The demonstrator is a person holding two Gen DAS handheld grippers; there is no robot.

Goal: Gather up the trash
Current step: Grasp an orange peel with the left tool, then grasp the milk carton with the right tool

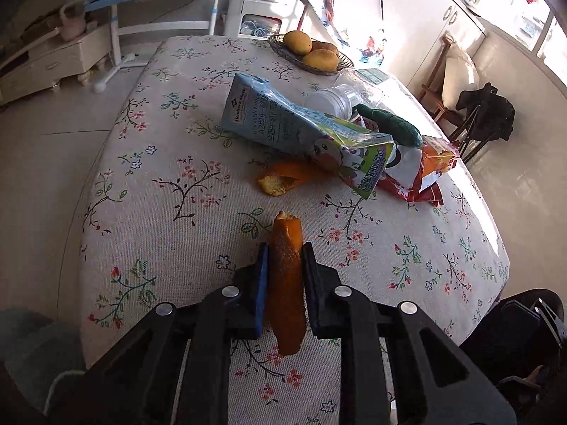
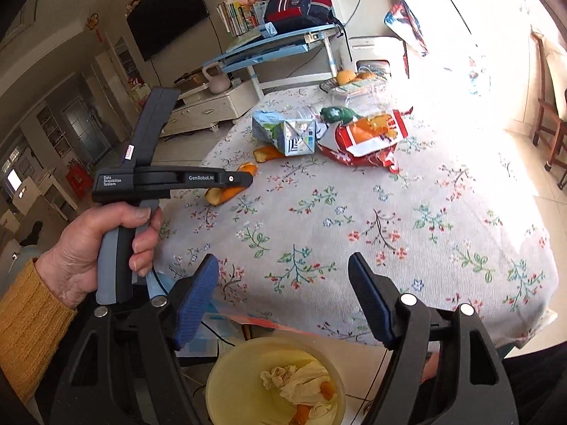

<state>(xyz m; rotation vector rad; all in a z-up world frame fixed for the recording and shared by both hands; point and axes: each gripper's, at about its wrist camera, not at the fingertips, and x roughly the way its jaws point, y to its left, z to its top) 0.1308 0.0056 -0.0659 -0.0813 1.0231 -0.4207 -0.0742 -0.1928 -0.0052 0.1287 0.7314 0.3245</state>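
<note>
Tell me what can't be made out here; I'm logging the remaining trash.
- Clear plastic bottle: left wrist view, its far end hidden behind the milk carton; washed out by glare in the right wrist view.
- Snack bag: its print too small to read in the right wrist view.
- Yellow bin: right wrist view, cut off by the bottom edge.
- Orange peel: its lower end hidden behind the left gripper jaws.
</note>
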